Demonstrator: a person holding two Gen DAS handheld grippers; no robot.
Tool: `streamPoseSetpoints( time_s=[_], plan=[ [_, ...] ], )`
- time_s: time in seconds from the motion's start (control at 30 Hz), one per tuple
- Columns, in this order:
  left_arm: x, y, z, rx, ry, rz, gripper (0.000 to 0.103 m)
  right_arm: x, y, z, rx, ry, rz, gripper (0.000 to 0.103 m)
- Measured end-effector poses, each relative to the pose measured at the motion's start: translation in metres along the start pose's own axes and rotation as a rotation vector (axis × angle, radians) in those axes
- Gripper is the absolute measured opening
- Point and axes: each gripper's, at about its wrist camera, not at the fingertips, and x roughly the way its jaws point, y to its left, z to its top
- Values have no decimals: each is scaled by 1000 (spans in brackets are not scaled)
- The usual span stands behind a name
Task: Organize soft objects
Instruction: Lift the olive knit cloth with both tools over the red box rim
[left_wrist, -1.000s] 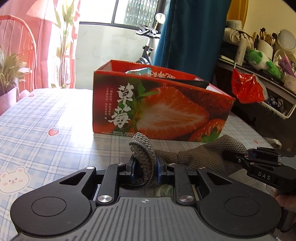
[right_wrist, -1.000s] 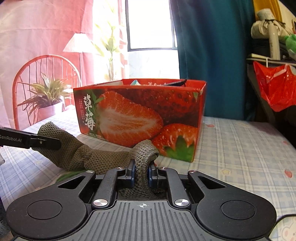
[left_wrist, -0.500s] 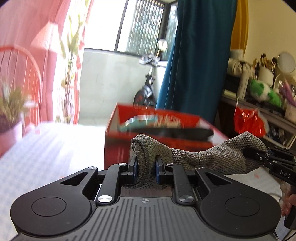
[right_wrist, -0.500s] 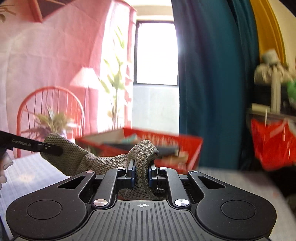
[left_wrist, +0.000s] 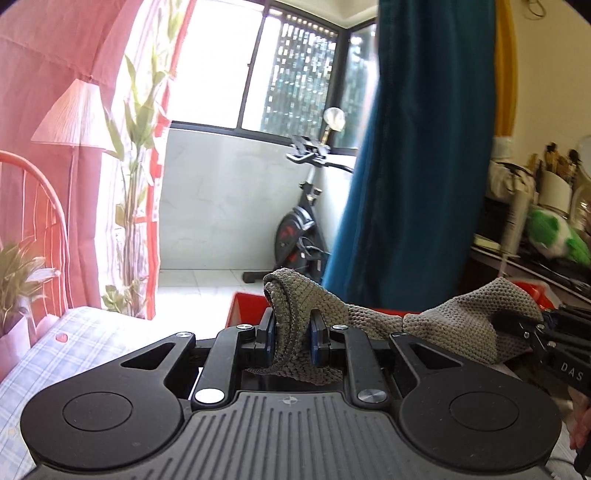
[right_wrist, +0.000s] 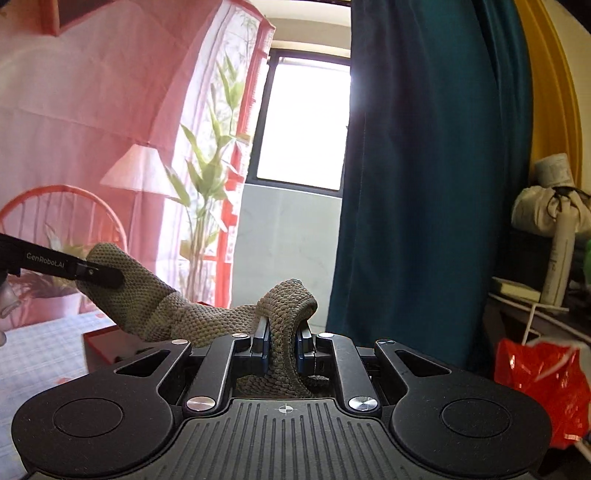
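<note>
Left wrist view. Left gripper (left_wrist: 291, 334), black, two-fingered, blue-padded, clenched on one bunched end of a grey-green knitted cloth (left_wrist: 369, 317). Cloth stretched rightward, off the table, to the right gripper (left_wrist: 517, 325), whose black tips pinch the opposite end. Just behind and below the cloth, the rim of a red cardboard box (left_wrist: 247, 306). At lower left, a table under a blue-and-white checked tablecloth (left_wrist: 74, 339). In the background: pink curtain (left_wrist: 44, 55), white pleated lampshade (left_wrist: 74, 114), black exercise bike (left_wrist: 299, 229), teal curtain (left_wrist: 417, 147), cluttered shelf (left_wrist: 535, 236) at right.

Right wrist view. Right gripper (right_wrist: 282, 345) clamped on a folded end of the same knitted cloth (right_wrist: 192, 314). Cloth running up and left to the left gripper (right_wrist: 107, 277), closed on its far end. Below the span, a corner of the red box (right_wrist: 103, 343) on the checked tablecloth (right_wrist: 40, 343). At lower right, a crumpled red plastic bag (right_wrist: 539, 384); behind, the teal curtain (right_wrist: 424, 166).
</note>
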Motion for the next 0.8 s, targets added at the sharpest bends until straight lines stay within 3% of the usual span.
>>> streamPoseSetpoints(
  time_s=[0.3, 0.57, 0.8],
  plan=[
    [49, -8, 7, 53, 51, 61, 19, 67, -4, 0, 10, 89, -74, 12],
    [82, 1, -15, 25, 244, 43, 19, 96, -3, -25, 27, 196, -82, 12],
    [85, 0, -17, 60, 298, 28, 19, 103, -5, -38, 91, 272, -71, 12]
  ],
)
